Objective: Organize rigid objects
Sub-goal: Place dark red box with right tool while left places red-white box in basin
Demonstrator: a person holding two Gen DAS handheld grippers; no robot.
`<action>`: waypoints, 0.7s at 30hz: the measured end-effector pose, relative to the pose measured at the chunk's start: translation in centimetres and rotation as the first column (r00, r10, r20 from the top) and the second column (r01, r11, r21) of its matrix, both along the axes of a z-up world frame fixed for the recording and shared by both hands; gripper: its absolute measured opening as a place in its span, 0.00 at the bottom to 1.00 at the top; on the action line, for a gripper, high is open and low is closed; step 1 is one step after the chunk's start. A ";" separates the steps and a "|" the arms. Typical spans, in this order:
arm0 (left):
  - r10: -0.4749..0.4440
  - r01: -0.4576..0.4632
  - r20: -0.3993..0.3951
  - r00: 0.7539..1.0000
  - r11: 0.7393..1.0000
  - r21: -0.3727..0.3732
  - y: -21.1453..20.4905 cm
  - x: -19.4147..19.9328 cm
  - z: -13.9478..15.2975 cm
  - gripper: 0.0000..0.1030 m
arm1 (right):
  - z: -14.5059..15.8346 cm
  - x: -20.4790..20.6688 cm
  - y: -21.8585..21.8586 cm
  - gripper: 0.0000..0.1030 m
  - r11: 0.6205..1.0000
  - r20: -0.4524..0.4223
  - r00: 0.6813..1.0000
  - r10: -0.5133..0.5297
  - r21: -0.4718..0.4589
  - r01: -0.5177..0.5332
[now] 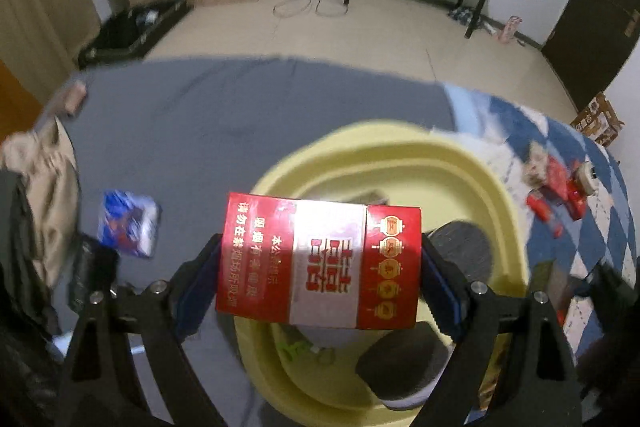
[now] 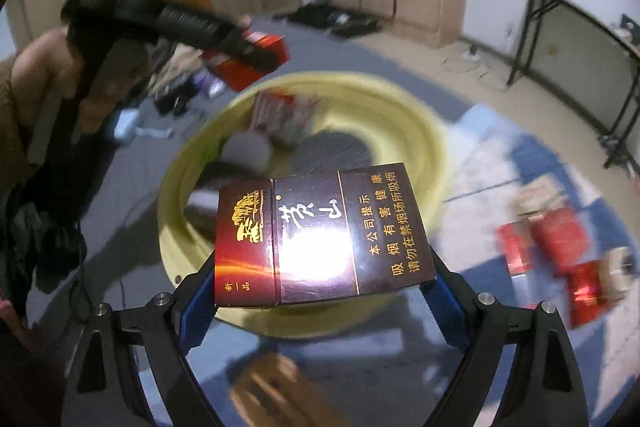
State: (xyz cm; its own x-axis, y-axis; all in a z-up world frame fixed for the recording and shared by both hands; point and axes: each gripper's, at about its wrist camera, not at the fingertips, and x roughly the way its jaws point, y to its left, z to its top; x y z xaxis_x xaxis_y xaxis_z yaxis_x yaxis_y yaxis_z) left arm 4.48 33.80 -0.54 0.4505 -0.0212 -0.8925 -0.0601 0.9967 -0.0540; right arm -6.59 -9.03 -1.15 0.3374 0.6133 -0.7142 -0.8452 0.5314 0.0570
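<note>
My left gripper (image 1: pixel 320 255) is shut on a red cigarette box (image 1: pixel 320 263), gripped by its two ends above the near rim of a yellow basin (image 1: pixel 400 163). My right gripper (image 2: pixel 322 267) is shut on a dark maroon cigarette box (image 2: pixel 316 235), held over the near side of the same basin (image 2: pixel 380 99). In the right wrist view the left gripper (image 2: pixel 240 43) shows at upper left with its red box (image 2: pixel 260 59), carried by a hand (image 2: pixel 44 75). The basin holds dark round items (image 1: pixel 464 251) and a blurred red packet (image 2: pixel 284 115).
A blue packet (image 1: pixel 128 223) lies on the grey cloth (image 1: pixel 240 115) to the left. Red boxes (image 2: pixel 560 243) and a tape roll (image 2: pixel 618 271) sit on the blue-and-white checked cloth (image 1: pixel 592 227) to the right. A brown box (image 2: pixel 272 387) lies near me. Clothes (image 1: pixel 48 179) are piled at left.
</note>
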 end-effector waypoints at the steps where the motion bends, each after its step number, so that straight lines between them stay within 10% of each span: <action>1: -0.001 0.001 -0.012 1.000 1.000 -0.007 0.1 0.1 -0.6 0.87 | -0.5 0.1 1.0 0.88 1.000 -0.005 1.000 0.004 -0.014 -0.004; 12: 0.029 -0.032 -0.038 0.999 0.995 -0.094 0.0 -0.6 -5.7 0.89 | -3.0 1.1 6.3 0.88 0.996 0.009 1.000 0.025 -0.083 -0.024; 21: -0.070 0.076 0.080 0.994 0.995 -0.068 -2.5 -1.0 2.0 1.00 | 0.2 0.3 2.6 1.00 1.000 0.052 0.999 -0.010 0.018 0.009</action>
State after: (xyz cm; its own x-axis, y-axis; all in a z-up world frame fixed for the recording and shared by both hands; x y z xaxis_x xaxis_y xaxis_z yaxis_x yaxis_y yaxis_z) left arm 3.52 31.25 1.41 0.5132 -0.1187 -0.8500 0.0199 0.9918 -0.1265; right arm -6.31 -6.40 -0.93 0.3799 0.6222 -0.6845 -0.8423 0.5385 0.0221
